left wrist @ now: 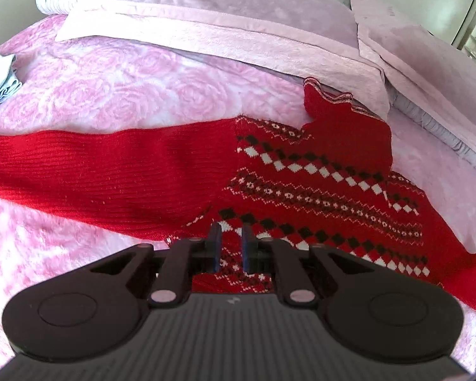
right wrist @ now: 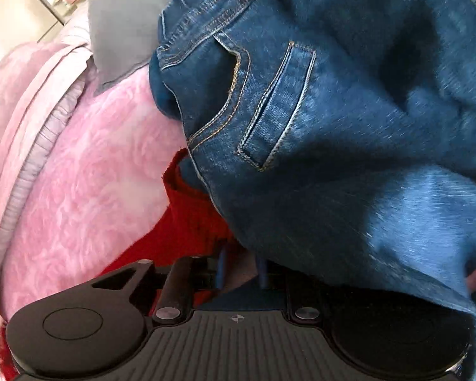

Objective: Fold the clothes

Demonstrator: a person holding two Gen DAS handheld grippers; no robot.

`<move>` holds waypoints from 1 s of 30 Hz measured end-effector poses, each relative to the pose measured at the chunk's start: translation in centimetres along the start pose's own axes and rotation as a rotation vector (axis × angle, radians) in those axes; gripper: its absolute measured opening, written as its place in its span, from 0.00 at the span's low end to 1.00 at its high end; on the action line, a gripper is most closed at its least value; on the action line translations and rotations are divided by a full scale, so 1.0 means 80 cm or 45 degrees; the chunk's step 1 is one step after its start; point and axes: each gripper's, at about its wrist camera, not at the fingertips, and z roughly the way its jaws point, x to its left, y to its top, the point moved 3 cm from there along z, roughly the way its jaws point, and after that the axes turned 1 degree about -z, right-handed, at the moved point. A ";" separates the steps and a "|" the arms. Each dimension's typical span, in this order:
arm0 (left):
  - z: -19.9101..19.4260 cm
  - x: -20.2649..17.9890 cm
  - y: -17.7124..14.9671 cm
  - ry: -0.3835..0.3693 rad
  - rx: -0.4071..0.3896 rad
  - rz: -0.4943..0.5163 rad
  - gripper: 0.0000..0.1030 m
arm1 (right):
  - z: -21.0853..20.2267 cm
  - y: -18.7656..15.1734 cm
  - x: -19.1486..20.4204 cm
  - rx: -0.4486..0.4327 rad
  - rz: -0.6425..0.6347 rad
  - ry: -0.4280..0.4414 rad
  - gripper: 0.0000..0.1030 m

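Red sweater flat on bed, left gripper right over it.
Sweater (left wrist: 301, 184) sleeve runs frame-left; left gripper (left wrist: 229, 247) narrow, empty. Right gripper (right wrist: 241, 270) part-open, empty, jeans (right wrist: 349, 127) draped over.

The left gripper (left wrist: 230, 244) points steeply down over the red sweater (left wrist: 269, 171), its jaws drawn close with a narrow gap and nothing between them. The right gripper (right wrist: 241, 266) also tilts down beside the sweater, jaws parted, one finger under a draped fold of jeans (right wrist: 333, 127).
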 end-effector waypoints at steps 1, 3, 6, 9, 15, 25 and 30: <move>-0.001 -0.001 -0.002 -0.003 0.003 0.003 0.09 | 0.000 0.001 -0.001 -0.004 0.009 0.022 0.41; -0.002 -0.001 -0.006 -0.003 0.007 0.005 0.09 | -0.004 0.001 0.002 -0.025 0.002 0.055 0.49; -0.001 0.002 -0.013 0.004 0.020 -0.022 0.09 | -0.010 -0.004 0.000 -0.035 0.005 0.045 0.49; -0.001 0.005 -0.019 0.009 0.030 -0.046 0.09 | 0.004 0.001 -0.007 -0.058 0.058 0.024 0.49; -0.007 0.014 -0.027 0.048 0.028 -0.047 0.09 | -0.011 0.003 0.022 -0.152 -0.104 0.030 0.11; -0.003 0.039 -0.054 0.089 0.095 -0.047 0.09 | -0.026 0.015 0.020 -0.320 -0.475 -0.201 0.07; -0.020 0.058 -0.067 0.097 0.096 -0.037 0.09 | -0.081 0.008 0.055 -0.369 -0.562 -0.238 0.63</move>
